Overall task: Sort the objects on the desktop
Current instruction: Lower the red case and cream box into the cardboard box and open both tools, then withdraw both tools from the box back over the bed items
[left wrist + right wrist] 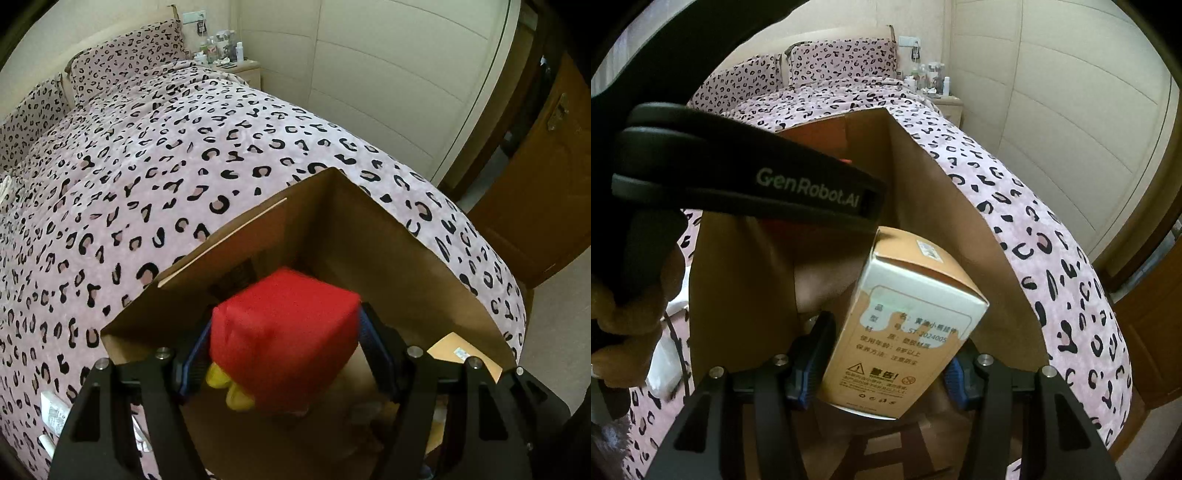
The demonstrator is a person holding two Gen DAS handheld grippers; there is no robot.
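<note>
My left gripper (286, 354) is shut on a red soft toy with yellow parts (284, 332), held above the open cardboard box (388, 236) on the bed. My right gripper (881, 363) is shut on an orange and white carton (905, 317) printed with text, held over the same cardboard box (931, 206). The carton's top also shows in the left wrist view (458, 350). The left gripper's black body (750, 177) crosses the right wrist view just left of the carton.
The box sits on a bed with a pink leopard-print cover (147, 177). A nightstand with bottles (236, 62) stands by the headboard. A white wardrobe (399, 74) and a wooden door (546, 192) lie to the right. White items (55, 413) lie on the bed, left of the box.
</note>
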